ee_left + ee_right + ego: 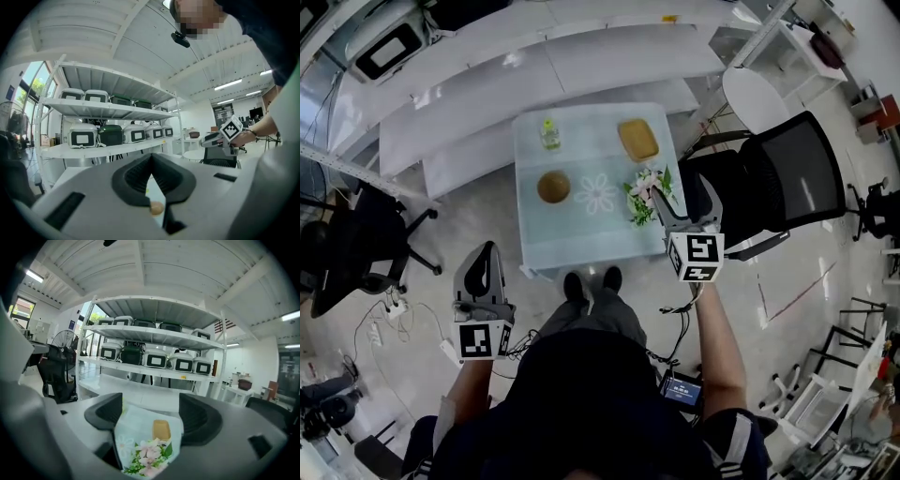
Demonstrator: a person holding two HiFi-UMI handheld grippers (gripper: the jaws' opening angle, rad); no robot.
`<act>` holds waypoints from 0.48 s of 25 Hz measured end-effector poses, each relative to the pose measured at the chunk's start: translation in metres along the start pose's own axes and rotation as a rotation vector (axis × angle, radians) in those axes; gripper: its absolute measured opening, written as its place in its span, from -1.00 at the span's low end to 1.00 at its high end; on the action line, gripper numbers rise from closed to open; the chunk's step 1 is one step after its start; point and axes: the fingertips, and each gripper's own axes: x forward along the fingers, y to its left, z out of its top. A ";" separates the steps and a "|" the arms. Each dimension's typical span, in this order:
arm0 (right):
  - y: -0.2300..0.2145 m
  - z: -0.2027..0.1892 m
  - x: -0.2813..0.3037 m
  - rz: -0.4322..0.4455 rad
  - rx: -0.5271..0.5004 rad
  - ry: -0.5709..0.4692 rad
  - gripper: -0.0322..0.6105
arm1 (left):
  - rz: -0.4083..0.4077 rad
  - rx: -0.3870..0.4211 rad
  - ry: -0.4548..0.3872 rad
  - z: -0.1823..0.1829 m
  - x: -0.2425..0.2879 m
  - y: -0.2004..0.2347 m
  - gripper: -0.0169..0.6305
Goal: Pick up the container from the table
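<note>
Closest to the head view is the person (600, 412), standing at the near edge of the surface (581, 234) with a tool in each hand. The left hand-held gripper (151, 161) hangs over the floor off the near left corner, well apart from everything. Its jaws are clenched tip to tip with nothing between them. The right hand-held gripper (150, 411) is held forward at the near right corner, by the flowers (647, 195). It is released, its jaws wide apart and empty.

I take the container (637, 140) to be the flat tan one. It sits at the far right of the surface, beyond the flowers and untouched. In the right gripper view it shows between the spread jaws, still some way ahead. A brown bowl (553, 187) lies left of centre and a small bottle (548, 134) stands at the far left.

By my reading, the task has barely begun. Nothing is grasped or lifted. The right tool is open and roughly aimed. What remains is the reach past the flowers, the closing on the container and the lift.
</note>
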 end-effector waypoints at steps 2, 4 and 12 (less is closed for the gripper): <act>-0.010 -0.007 0.020 0.009 -0.003 0.016 0.30 | 0.014 0.002 0.012 -0.002 0.009 0.001 -0.93; -0.021 -0.017 0.040 0.024 -0.003 0.037 0.30 | 0.032 0.009 0.021 -0.002 0.018 0.001 -0.93; -0.064 -0.071 0.118 0.095 0.010 0.148 0.28 | 0.122 0.026 0.072 -0.006 0.054 -0.005 -0.93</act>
